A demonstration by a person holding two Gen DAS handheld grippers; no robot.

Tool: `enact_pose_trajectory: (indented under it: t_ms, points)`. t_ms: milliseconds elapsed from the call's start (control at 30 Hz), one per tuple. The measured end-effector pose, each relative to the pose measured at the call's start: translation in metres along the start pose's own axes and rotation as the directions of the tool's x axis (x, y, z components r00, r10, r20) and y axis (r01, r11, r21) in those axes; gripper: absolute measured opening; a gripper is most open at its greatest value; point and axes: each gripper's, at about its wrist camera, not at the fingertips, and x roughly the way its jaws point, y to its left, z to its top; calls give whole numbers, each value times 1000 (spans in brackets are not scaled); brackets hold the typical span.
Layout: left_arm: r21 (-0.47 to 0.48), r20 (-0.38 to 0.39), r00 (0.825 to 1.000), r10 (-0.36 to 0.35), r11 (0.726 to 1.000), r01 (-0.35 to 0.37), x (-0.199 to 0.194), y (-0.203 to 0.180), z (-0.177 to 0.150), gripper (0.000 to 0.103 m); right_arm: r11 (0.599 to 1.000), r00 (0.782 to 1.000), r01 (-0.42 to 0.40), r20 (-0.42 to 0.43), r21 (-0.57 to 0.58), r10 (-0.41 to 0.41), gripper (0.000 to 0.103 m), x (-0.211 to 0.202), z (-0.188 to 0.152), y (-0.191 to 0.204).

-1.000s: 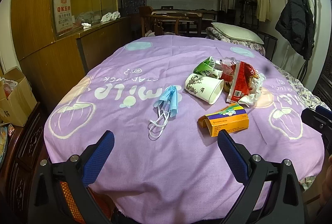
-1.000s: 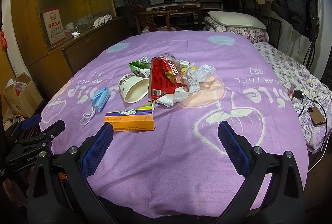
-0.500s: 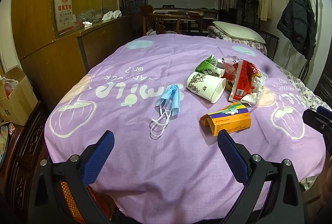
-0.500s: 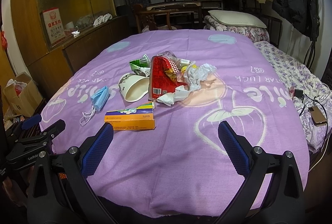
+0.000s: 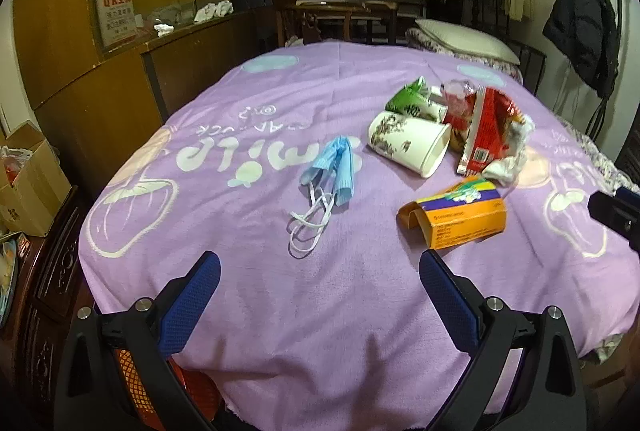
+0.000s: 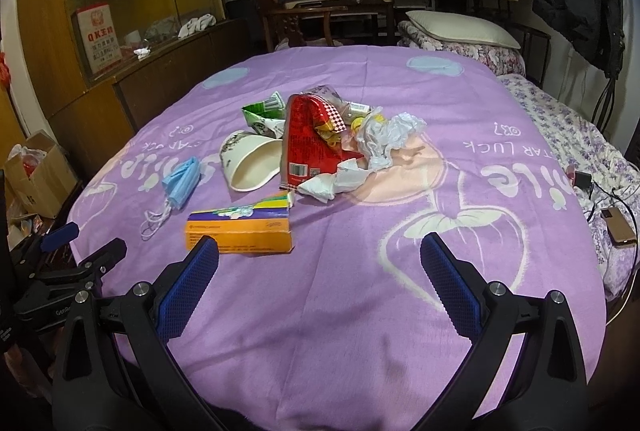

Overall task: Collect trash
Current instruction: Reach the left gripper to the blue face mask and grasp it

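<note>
Nothing is being gripped at this moment: the left gripper (image 5: 320,287) and the right gripper (image 6: 320,271) are both being held with their blue-padded fingers spread wide and empty above the near edge of the table, which is draped in a purple printed cloth (image 5: 248,239). The trash is being left scattered on that cloth: a crumpled blue disposable face mask with white ear loops (image 5: 334,175) is lying apart from the rest, an orange and purple cardboard carton with an open end flap (image 5: 460,217) is lying nearest the fingers, and beyond it a tipped white paper cup with a dark floral print (image 5: 408,143) is resting against a heap made of a red foil snack packet (image 6: 310,143), a folded green wrapper (image 6: 262,111) and crumpled white tissue (image 6: 384,139). No bin or bag is being shown clearly, so the destination cannot be told. Several risks are being judged likely: the loose cloth could be pinched and dragged with a flat item; the mask could be lifted by one loop and dropped; the light carton could be crushed or pushed away; and the heap could be scattered if one piece is being pulled from beneath.
</note>
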Motion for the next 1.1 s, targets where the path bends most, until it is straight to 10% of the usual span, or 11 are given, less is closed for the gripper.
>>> enact_pose_trajectory:
  t_ms: [400,833,1100]
  points:
    - [65,-90,996,-11,998,17,48,-23,9,97,997,996,69,-50,37,-68,96,56,10,-35]
    - [171,-98,954,-284,939,297,65,-92,34,97,974,979,200,-75,111,-192,96,112,17,-88]
    - [201,-151,970,-191,955,219,111,-101,39,98,976,987,156,-52,153,-150,96,110,13,-95]
